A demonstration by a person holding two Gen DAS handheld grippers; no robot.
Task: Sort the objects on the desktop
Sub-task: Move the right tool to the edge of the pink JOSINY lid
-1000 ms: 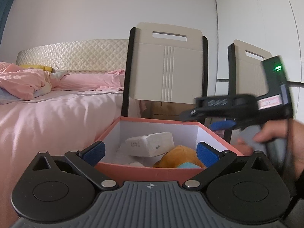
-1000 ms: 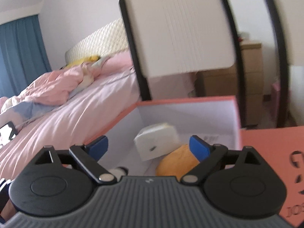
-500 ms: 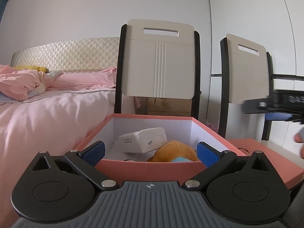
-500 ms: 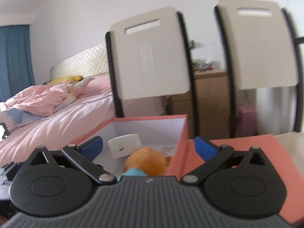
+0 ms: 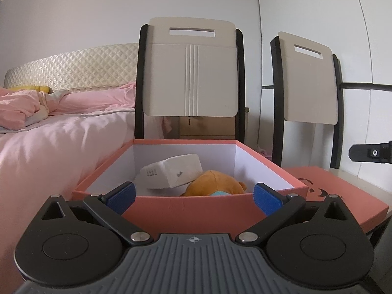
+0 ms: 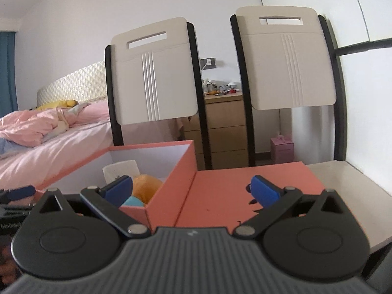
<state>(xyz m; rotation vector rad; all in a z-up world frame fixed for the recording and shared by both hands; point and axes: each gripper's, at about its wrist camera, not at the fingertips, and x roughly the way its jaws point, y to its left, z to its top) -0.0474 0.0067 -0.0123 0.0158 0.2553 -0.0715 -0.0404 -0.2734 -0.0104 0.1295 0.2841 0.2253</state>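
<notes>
Beside the pink bed (image 5: 49,147), on a pale tabletop (image 6: 343,178), an orange box (image 5: 191,205) before two chairs (image 6: 286,61); both grippers' jaws spread, empty.

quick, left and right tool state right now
Left tool: open, empty, in front of the orange box.
Right tool: open, empty, over the box lid.

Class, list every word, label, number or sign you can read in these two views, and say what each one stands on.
No text here reads clearly.
Coral lid: dark printed marks, cut off by the right gripper; no letters legible.
White pack in the coral box: a row of small marks and a small symbol, too small to read.
Left gripper body: a crosshair sign only, no words.
Black device at the frame edge: white lettering, blurred, unreadable.
</notes>
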